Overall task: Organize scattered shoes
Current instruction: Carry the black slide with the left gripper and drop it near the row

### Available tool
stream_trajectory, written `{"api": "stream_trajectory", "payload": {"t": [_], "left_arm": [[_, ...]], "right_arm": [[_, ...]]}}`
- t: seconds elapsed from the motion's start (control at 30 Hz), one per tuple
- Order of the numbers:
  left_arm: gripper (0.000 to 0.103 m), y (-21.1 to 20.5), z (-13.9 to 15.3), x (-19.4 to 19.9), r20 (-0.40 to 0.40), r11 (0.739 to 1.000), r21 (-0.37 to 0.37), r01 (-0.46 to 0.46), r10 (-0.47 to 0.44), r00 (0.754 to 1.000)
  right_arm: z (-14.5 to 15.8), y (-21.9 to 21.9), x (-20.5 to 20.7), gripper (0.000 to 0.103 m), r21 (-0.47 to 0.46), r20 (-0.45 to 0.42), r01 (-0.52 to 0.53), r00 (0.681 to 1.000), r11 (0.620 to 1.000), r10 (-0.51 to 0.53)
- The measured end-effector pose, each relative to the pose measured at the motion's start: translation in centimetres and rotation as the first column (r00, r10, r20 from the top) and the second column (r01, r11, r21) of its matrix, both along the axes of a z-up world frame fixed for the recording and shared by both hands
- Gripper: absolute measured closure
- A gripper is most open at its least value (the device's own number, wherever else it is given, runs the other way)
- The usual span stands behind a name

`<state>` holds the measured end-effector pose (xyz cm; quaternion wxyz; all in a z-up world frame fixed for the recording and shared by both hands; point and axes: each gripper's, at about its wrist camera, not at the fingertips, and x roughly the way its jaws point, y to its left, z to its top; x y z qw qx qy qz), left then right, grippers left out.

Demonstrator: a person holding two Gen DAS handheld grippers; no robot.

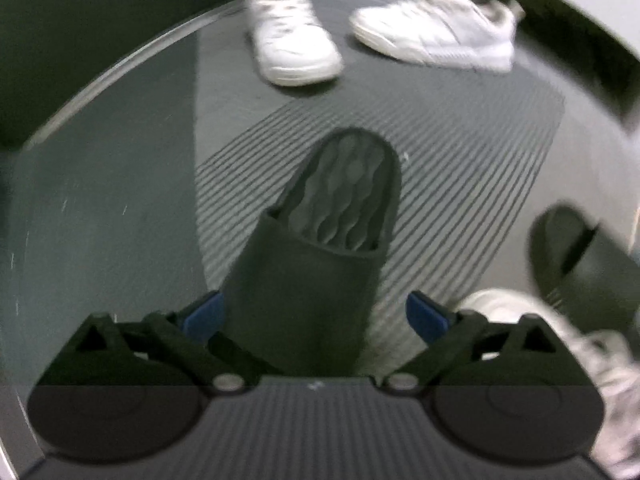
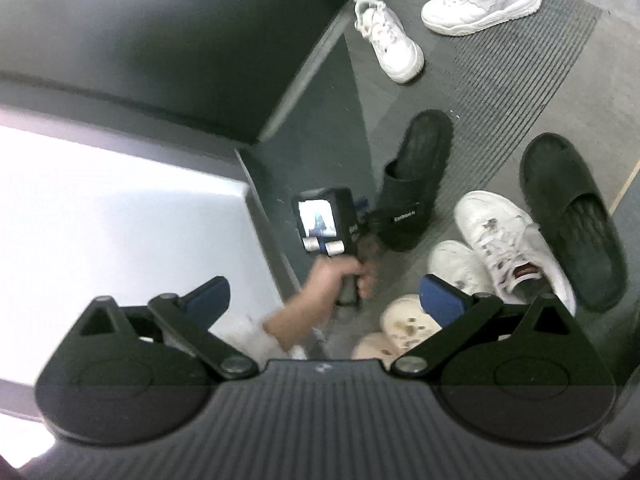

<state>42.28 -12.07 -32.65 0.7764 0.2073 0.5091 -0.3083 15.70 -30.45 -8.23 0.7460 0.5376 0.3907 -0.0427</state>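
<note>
Left hand-held gripper [image 1: 314, 316] agape astride black slide [image 1: 320, 248], mid-frame | right hand-held gripper [image 2: 324, 300] apart, empty | risk: smooth strap slipping from pads

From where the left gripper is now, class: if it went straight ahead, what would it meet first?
Most likely the black slide sandal: its strap end lies between the left gripper's open fingers, on the striped mat. Depth is unclear, so contact is uncertain.

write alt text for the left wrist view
The open left gripper straddles the toe end of a black slide on a striped mat, pads apparently not pressing it. Two white sneakers lie beyond.
</note>
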Motion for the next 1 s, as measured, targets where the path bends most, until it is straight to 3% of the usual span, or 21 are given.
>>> {"api": "stream_trajectory", "payload": {"t": [0.07,0.2,0.33,0.43,0.53,0.8,1.0], "left_arm": [[0.004,0.2,2.0,-0.7,-0.021,0.999,-0.013,-0.052,0.052,0.998],[0.004,1.5,9.1,-3.7,-0.062,0.984,-0.076,-0.16,0.155,0.986],[0.001,2.9,15.9,-5.9,-0.05,0.96,-0.139,-0.245,0.24,0.969],[0.001,4.2,20.2,-7.3,-0.036,0.943,-0.133,-0.304,0.302,0.953],[0.001,4.8,23.6,-8.7,-0.002,0.943,-0.104,-0.315,0.317,0.949],[0.0,6.5,31.6,-13.6,0.072,0.946,-0.165,-0.278,0.293,0.954],[0.0,8.7,35.4,-16.0,0.041,0.907,-0.269,-0.325,0.348,0.937]], "right_arm": [[0.7,-0.9,-1.3,0.0,-0.019,0.02,0.048,0.999,0.999,-0.047],[1.4,-1.8,-3.2,0.0,-0.021,0.04,0.111,0.993,0.994,-0.11],[2.2,-2.2,-4.6,0.0,-0.026,0.071,0.133,0.989,0.991,-0.131],[2.4,-2.3,-5.3,0.0,-0.044,0.082,0.147,0.986,0.988,-0.143],[2.2,-2.3,-5.6,0.0,-0.044,0.07,0.158,0.985,0.986,-0.155],[2.3,-0.6,-5.1,0.0,-0.108,0.069,0.108,0.993,0.988,-0.101],[2.6,-1.2,-5.6,0.0,-0.091,0.089,0.099,0.992,0.991,-0.091]]}}
